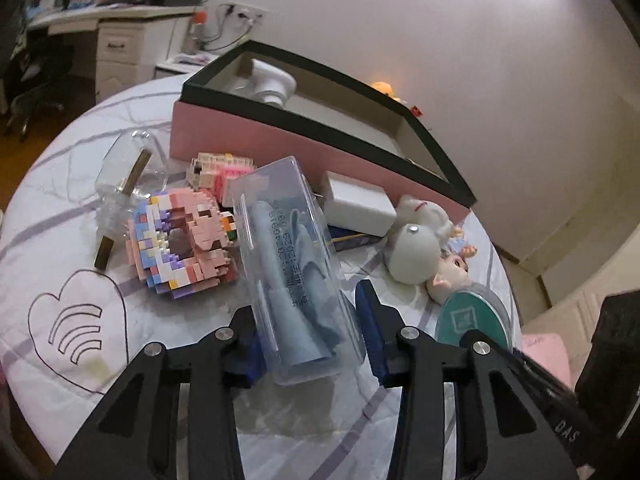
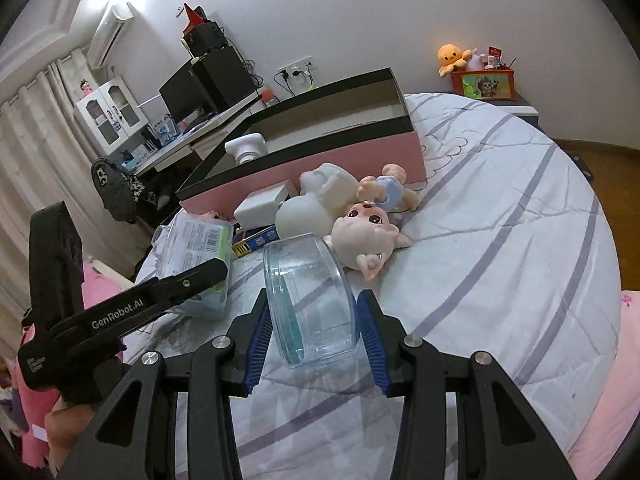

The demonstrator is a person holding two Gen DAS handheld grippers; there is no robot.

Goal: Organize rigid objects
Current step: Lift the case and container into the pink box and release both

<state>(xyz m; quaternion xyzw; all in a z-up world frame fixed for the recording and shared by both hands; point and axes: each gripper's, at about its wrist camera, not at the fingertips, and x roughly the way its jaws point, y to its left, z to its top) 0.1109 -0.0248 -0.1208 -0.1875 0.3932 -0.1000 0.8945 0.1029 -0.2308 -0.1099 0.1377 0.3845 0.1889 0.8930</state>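
**A bedroom with white walls**

The wall (image 2: 360,20) is plain white. A bed (image 2: 520,200) has a white cover with purple lines. A white desk (image 2: 192,136) holds a black screen (image 2: 188,92). Curtains (image 2: 36,152) hang on the left. The floor (image 2: 592,152) is brown wood.

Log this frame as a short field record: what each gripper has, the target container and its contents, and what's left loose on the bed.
left gripper: shut on clear rectangular case
right gripper: shut on round clear container
pink box: open, holds white pump bottle
loose on bed: block figure, white charger, dolls
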